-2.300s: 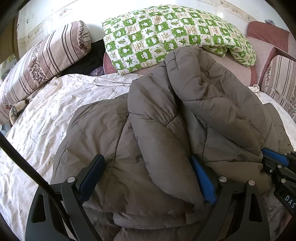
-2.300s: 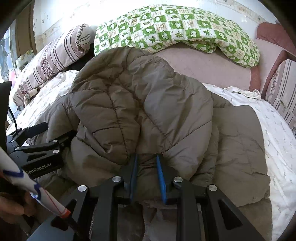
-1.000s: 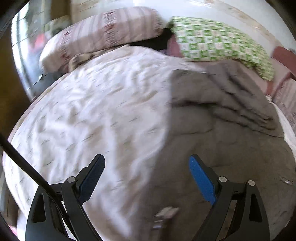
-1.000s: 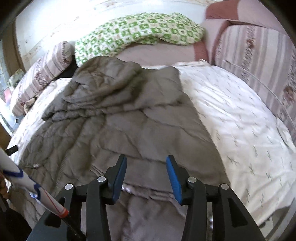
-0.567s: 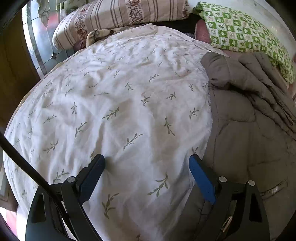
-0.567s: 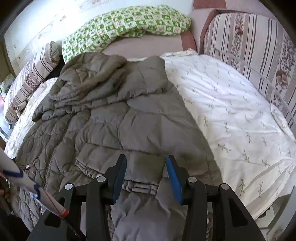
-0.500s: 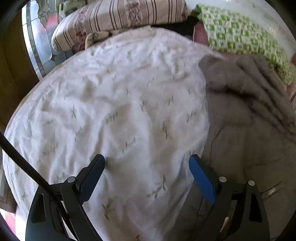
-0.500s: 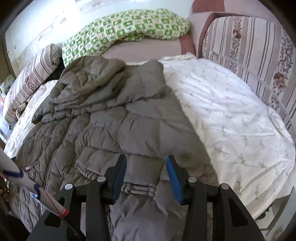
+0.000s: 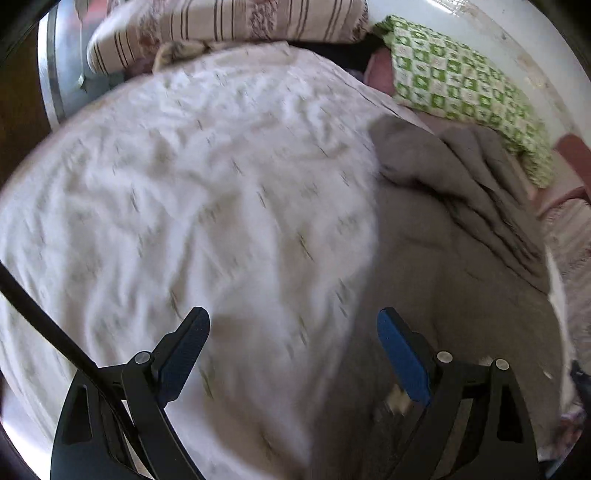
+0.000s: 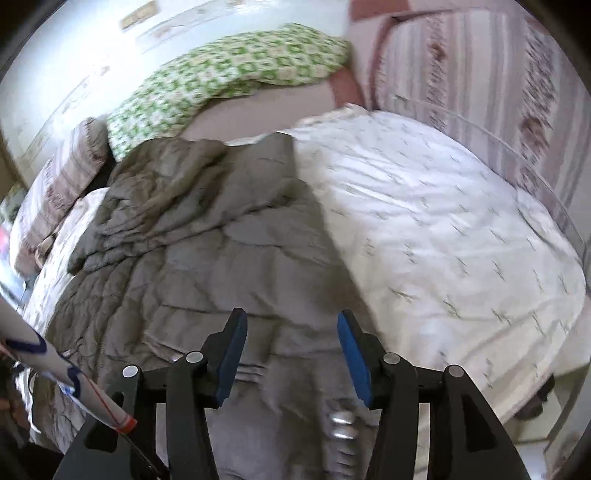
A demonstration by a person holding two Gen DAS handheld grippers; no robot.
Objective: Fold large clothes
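Observation:
A grey quilted puffer jacket (image 10: pixel 207 258) lies spread on the white bed sheet (image 10: pixel 443 240), its hood end bunched toward the pillows. In the left wrist view the jacket (image 9: pixel 461 258) fills the right side, beside bare sheet (image 9: pixel 184 203). My left gripper (image 9: pixel 291 350) is open and empty, above the jacket's left edge where it meets the sheet. My right gripper (image 10: pixel 291 350) is open and empty, just above the jacket's near edge, where a sleeve cuff (image 10: pixel 295 387) lies between its fingers. Both views are motion-blurred.
A green checked pillow (image 10: pixel 229 74) and a striped pillow (image 10: pixel 62 177) lie at the bed's head. A striped padded side (image 10: pixel 480 74) rises on the right. The striped pillow (image 9: pixel 229 29) also shows in the left wrist view. The bed edge drops at lower right.
The right gripper let go of the jacket and opened. The jacket went from a raised heap to lying flat. Both grippers drew back toward the near edge, the left swinging out over the sheet.

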